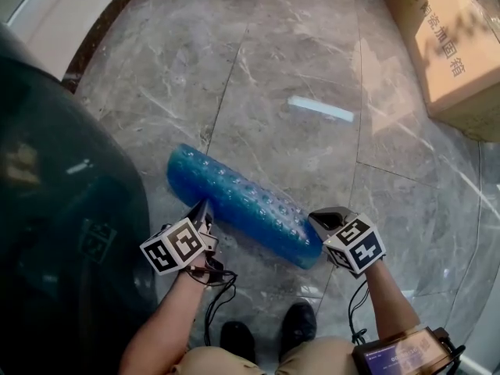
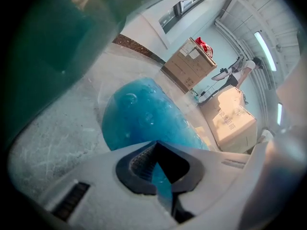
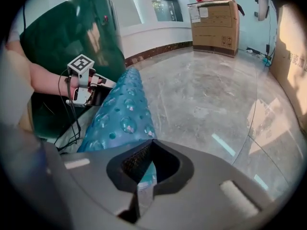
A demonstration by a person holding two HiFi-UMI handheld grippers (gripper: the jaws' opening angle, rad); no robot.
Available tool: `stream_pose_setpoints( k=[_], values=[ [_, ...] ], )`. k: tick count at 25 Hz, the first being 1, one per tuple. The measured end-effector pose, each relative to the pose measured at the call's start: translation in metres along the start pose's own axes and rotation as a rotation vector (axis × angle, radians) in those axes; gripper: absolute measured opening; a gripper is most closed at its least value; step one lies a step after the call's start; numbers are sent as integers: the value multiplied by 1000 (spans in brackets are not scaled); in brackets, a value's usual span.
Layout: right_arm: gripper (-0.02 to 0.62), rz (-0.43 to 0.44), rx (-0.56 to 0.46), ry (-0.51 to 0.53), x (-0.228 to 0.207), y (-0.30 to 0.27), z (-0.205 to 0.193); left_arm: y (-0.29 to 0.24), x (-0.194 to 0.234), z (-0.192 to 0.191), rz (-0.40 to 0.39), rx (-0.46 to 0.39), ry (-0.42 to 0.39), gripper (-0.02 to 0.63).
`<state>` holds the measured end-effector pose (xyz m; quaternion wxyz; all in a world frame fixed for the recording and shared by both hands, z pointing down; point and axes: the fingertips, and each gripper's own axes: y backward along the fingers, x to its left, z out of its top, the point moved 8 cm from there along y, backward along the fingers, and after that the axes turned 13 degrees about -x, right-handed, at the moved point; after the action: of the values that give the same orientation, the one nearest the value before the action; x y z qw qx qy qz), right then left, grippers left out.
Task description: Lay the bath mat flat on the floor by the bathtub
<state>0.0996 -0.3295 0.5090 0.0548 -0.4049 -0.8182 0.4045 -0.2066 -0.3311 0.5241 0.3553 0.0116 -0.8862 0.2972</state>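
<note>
Head view: a blue, bubbled bath mat [image 1: 242, 205] is seen bunched into a long roll on the grey marble floor [image 1: 297, 53], just beside the dark green bathtub [image 1: 62, 209]. Its near edge is pinched at one end by the left gripper [image 1: 205, 209] and at the other by the right gripper [image 1: 316, 223]. In each gripper view the jaws are seen clamped on a thin fold of mat. A cardboard box [image 1: 457, 45] is seen well apart.
</note>
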Motion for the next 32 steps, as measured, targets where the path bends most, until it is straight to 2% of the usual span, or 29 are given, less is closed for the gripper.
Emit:
stream_pose_setpoints(
  k=[4,7,10,13,16,19,21,24,28,30,32],
  values=[
    [5,59,-6,-70,16,5,-8,-6,-4,3,-6,14,-9,-9],
    [5,196,38,-112,49,2,-20,-18,-12,9,-54,10,-18,-9],
    [6,332,57,-148,102,-8,-34,-49,-49,13,-214,83,-95,-8],
    [8,383,29,-179,134,-21,-29,-79,-100,3,-372,234,-257,-2],
    [8,409,21,-150,148,-32,-15,-91,-128,-11,-437,333,-384,0],
    [9,416,22,-135,150,-38,-9,-92,-132,-15,-440,346,-411,0],
    [8,424,11,-140,154,-43,-7,-92,-138,-20,-477,366,-442,-6],
    [9,427,0,-130,162,-53,-2,-90,-153,-34,-548,409,-556,0],
    [9,426,1,-143,162,-57,-2,-88,-155,-39,-551,386,-610,1],
    [9,414,3,-127,167,-60,3,-84,-160,-46,-555,388,-665,-5],
    [9,431,-2,-120,175,-65,9,-78,-171,-59,-607,440,-734,-1]
  ],
)
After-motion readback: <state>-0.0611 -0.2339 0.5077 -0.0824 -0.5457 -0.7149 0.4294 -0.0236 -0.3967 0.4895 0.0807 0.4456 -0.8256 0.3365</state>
